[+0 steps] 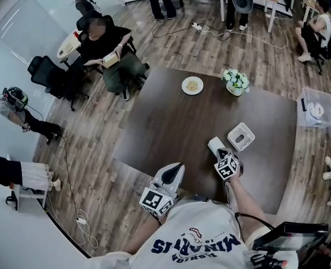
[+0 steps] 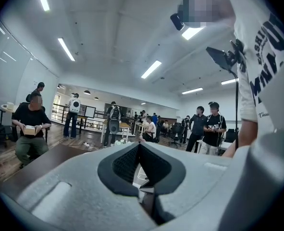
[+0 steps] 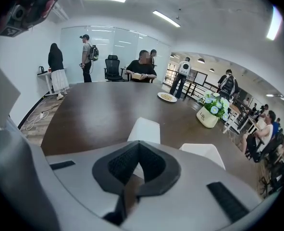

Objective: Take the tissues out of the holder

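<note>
White holder upright on the dark table, opening upward, in the near right part. Contents not clear from here. Just left of it, flat on the wood, a white pack, straight ahead of the right gripper. Clenched, that gripper, pads together with nothing between them, tilted down toward the pack. Left gripper likewise clenched and empty, held about level at the near edge, well apart from the holder. Farther off, a plate of food and a pot of flowers. Beyond the far corner, a seated person.
</note>
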Available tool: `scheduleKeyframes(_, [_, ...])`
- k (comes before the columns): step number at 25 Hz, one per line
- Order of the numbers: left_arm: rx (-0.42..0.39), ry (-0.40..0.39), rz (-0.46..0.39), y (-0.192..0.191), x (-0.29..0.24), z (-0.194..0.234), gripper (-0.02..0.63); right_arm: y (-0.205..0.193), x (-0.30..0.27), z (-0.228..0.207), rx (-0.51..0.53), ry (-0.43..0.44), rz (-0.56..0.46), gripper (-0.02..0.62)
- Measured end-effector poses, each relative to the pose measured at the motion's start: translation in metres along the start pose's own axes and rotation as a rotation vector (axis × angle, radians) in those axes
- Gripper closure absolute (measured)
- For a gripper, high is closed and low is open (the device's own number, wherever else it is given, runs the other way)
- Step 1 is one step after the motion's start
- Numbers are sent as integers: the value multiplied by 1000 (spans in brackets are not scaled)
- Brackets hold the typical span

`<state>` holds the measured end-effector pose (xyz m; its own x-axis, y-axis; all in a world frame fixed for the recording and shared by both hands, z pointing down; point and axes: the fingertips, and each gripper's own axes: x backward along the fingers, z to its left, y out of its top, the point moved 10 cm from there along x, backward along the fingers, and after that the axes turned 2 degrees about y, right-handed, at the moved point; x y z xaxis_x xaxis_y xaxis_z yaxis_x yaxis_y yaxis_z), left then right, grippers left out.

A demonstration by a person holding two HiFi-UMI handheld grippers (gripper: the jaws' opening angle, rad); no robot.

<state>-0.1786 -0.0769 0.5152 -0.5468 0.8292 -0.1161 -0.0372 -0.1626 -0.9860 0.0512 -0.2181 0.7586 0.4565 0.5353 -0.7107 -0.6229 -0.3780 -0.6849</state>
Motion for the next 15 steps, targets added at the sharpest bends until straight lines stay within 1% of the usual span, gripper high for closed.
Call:
scheduleKeyframes(8, [-4,-11,-3,2,-3,-1,601,0,1,0,-26,1,-8,591])
scheduleKeyframes(15, [3,-16,3,0,-8,-1,601,-6,0,-25,-133,-32,-24,591])
